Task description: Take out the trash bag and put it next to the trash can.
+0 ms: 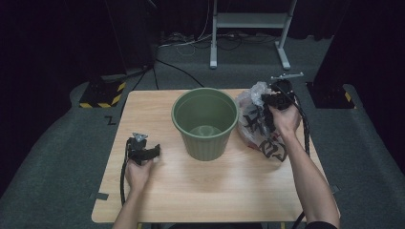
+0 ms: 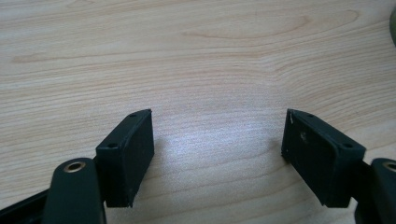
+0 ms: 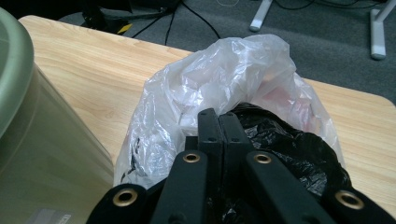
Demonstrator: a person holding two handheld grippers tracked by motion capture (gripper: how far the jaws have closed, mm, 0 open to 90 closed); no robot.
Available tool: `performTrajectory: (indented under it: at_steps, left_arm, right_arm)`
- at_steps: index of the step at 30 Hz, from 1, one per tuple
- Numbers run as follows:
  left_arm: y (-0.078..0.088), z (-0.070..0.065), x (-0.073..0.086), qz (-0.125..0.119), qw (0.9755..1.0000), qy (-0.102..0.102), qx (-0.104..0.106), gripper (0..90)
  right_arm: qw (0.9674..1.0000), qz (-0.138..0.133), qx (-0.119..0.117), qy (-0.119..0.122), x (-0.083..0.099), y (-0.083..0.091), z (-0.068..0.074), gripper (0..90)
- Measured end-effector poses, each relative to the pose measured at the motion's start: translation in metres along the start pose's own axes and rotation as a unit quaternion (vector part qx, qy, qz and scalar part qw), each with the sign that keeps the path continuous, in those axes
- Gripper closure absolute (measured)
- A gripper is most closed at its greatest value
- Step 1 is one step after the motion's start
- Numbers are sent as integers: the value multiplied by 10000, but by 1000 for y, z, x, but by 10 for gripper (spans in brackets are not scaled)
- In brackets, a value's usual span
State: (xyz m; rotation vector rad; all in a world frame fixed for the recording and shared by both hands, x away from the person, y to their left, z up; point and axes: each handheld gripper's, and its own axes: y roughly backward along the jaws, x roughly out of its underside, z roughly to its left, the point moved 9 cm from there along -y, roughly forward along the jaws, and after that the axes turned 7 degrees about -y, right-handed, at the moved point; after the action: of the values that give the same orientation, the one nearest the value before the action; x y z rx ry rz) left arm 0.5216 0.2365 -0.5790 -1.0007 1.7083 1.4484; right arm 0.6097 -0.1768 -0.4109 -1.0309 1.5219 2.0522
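A crumpled plastic bag (image 1: 253,102), clear with black print and a black part, stands on the table right of a green bucket (image 1: 205,143). My right gripper (image 1: 267,101) is at the top of the bag with its jaws pressed together. In the right gripper view the tips of this gripper (image 3: 219,116) sit in the gathered plastic of the bag (image 3: 224,74), a black fold bunched against them. The bucket wall (image 3: 28,116) is close on the left there. My left gripper (image 1: 155,151) rests low at the table's left, open (image 2: 217,140), with bare wood between its pads.
The bucket stands upright mid-table and looks empty inside. The wooden table (image 1: 200,191) has its front half bare. A white stand (image 1: 248,21) and cables lie on the grey floor beyond the far edge. Black-and-yellow tape (image 1: 102,95) marks the floor at back left.
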Motion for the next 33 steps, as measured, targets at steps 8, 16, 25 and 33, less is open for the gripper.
performTrajectory:
  at_steps: [8, 16, 25, 33]
  left_arm:
    - [0, 0, -1, -31, 10000, 32, 0, 252]
    - [0, 0, -1, -29, 10000, 34, 0, 252]
    - [0, 0, -1, -29, 10000, 38, 2, 252]
    - [0, 0, 0, -15, 10000, 29, 0, 252]
  right_arm:
    - [9999, 72, -46, -59, 5, -15, 0, 872]
    - [9999, 149, -52, -63, 7, -26, 2, 845]
    - [9998, 197, -78, -72, 9, -31, 4, 726]
    - [9997, 152, -161, -55, 9, -27, 6, 565]
